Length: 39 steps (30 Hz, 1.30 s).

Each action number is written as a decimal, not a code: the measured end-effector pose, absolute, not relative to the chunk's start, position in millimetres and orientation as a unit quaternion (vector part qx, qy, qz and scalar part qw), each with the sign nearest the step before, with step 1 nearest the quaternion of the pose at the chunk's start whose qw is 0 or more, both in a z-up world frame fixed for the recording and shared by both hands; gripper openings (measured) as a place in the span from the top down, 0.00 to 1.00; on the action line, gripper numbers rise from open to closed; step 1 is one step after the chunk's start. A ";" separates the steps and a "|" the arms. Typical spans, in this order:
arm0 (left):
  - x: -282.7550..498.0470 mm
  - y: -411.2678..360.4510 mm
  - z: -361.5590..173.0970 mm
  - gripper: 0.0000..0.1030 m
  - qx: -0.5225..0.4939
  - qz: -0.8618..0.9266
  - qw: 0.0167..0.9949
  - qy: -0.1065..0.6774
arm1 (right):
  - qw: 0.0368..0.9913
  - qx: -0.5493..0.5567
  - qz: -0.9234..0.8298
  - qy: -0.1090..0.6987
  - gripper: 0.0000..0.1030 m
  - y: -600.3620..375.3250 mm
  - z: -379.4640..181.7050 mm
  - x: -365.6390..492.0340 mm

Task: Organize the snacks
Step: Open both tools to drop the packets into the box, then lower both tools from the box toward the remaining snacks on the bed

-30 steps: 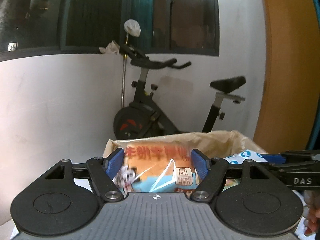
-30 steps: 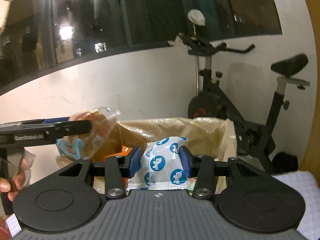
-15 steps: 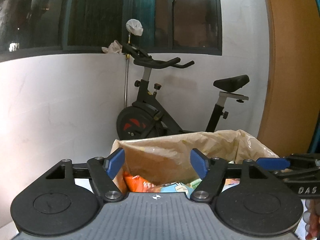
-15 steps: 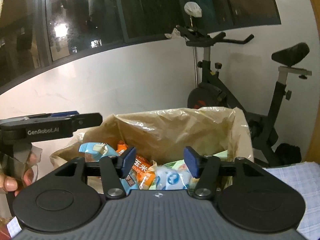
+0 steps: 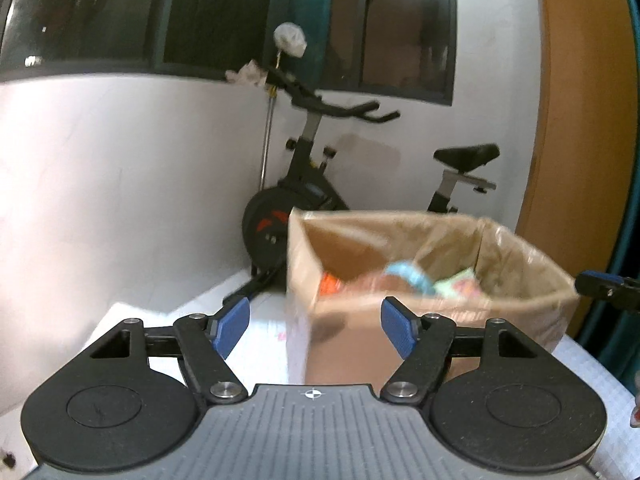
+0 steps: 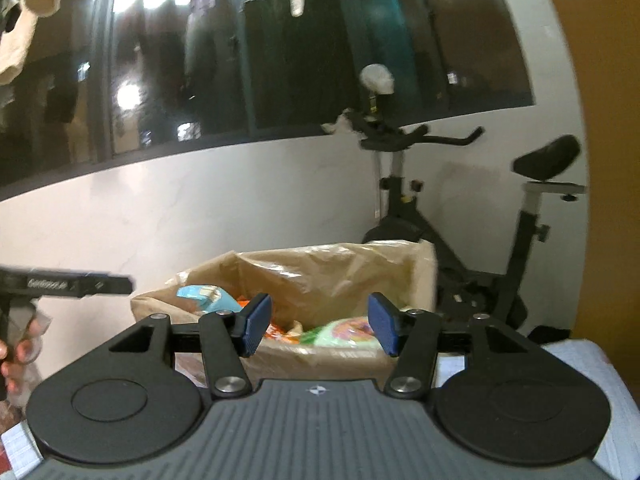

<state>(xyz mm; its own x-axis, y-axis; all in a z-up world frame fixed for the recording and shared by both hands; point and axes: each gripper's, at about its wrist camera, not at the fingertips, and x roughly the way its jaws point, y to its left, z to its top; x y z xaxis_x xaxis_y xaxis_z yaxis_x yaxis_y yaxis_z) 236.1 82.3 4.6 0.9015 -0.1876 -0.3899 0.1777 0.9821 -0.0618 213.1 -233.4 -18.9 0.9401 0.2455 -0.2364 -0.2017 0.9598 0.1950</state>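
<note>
Snacks in bright wrappers point(image 6: 344, 330), orange, green and pale blue, lie heaped inside a brown cardboard box lined with crinkled clear plastic point(image 5: 436, 312), which sits at centre right of the left-wrist frame and at lower centre of the right-wrist frame.

Nearest the lens in each view are the blue pads. The left gripper point(image 5: 314, 328) stands spread with nothing between its pads; it looks past the box's near corner. The right gripper point(image 6: 318, 322) is likewise parted and empty, its jaws having just been opening, and the packets show through the gap only because they lie beyond it in the box. Both claws seem clear of the box, probably ready to fetch more.

Under the box lies a pale checked cloth point(image 6: 608, 372). Behind it, a black exercise bike point(image 5: 316, 196) stands against a white wall point(image 5: 132, 184) below dark windows point(image 6: 280, 52).
</note>
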 end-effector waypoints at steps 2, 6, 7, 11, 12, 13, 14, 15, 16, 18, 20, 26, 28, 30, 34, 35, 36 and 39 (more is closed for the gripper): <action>235.1 87.7 -7.6 0.27 -0.022 -0.084 0.972 0.217 | 0.981 0.091 0.101 0.134 0.44 -236.5 -27.7 207.8; 232.7 95.9 -32.6 0.27 -0.040 -0.073 0.966 0.243 | 0.980 0.092 0.082 0.158 0.44 -237.9 -47.9 201.2; 232.6 96.9 -38.3 0.27 -0.043 -0.071 0.965 0.249 | 0.980 0.089 0.078 0.162 0.44 -238.3 -52.2 198.9; 233.2 95.4 -56.7 0.27 -0.043 -0.073 0.958 0.274 | 0.975 0.084 0.079 0.191 0.44 -237.5 -70.6 194.7; 233.4 94.7 -60.9 0.27 -0.040 -0.075 0.956 0.280 | 0.973 0.083 0.080 0.200 0.44 -237.8 -76.9 195.3; 233.6 94.8 -64.8 0.27 -0.039 -0.077 0.955 0.285 | 0.971 0.080 0.081 0.210 0.44 -237.5 -83.3 196.2; 234.4 94.8 -69.0 0.27 -0.040 -0.081 0.952 0.292 | 0.968 0.077 0.082 0.222 0.44 -236.7 -90.3 198.1; 235.0 95.9 -72.6 0.27 -0.042 -0.083 0.950 0.298 | 0.966 0.075 0.084 0.233 0.44 -236.0 -96.1 200.4; 234.9 97.6 -75.5 0.28 -0.045 -0.083 0.948 0.303 | 0.963 0.074 0.086 0.243 0.44 -235.9 -101.4 203.1; 237.6 96.7 -81.3 0.28 -0.046 -0.082 0.946 0.311 | 0.958 0.071 0.091 0.263 0.44 -234.3 -114.0 208.4; 237.7 98.0 -85.6 0.28 -0.042 -0.080 0.945 0.314 | 0.954 0.073 0.092 0.277 0.44 -234.0 -124.3 214.5; 234.5 98.0 -93.5 0.29 -0.041 -0.082 0.942 0.323 | 0.935 0.117 0.099 0.320 0.45 -240.2 -147.5 232.5; 234.1 97.9 -94.7 0.29 -0.040 -0.083 0.941 0.325 | 0.930 0.123 0.108 0.328 0.46 -241.2 -151.7 234.7; 231.4 97.9 -95.7 0.29 -0.040 -0.084 0.940 0.327 | 0.924 0.131 0.118 0.340 0.49 -242.3 -155.0 235.4; 227.3 96.3 -99.0 0.29 -0.042 -0.085 0.939 0.331 | 0.913 0.134 0.128 0.364 0.51 -237.9 -157.6 225.4; 226.4 95.8 -100.3 0.29 -0.041 -0.084 0.938 0.332 | 0.910 0.135 0.132 0.370 0.51 -235.4 -157.9 222.6; 225.6 95.4 -101.4 0.29 -0.040 -0.084 0.938 0.333 | 0.905 0.136 0.138 0.378 0.51 -233.1 -158.7 218.0; 223.7 94.0 -104.9 0.29 -0.036 -0.081 0.937 0.338 | 0.898 0.119 0.160 0.392 0.51 -224.5 -158.3 206.1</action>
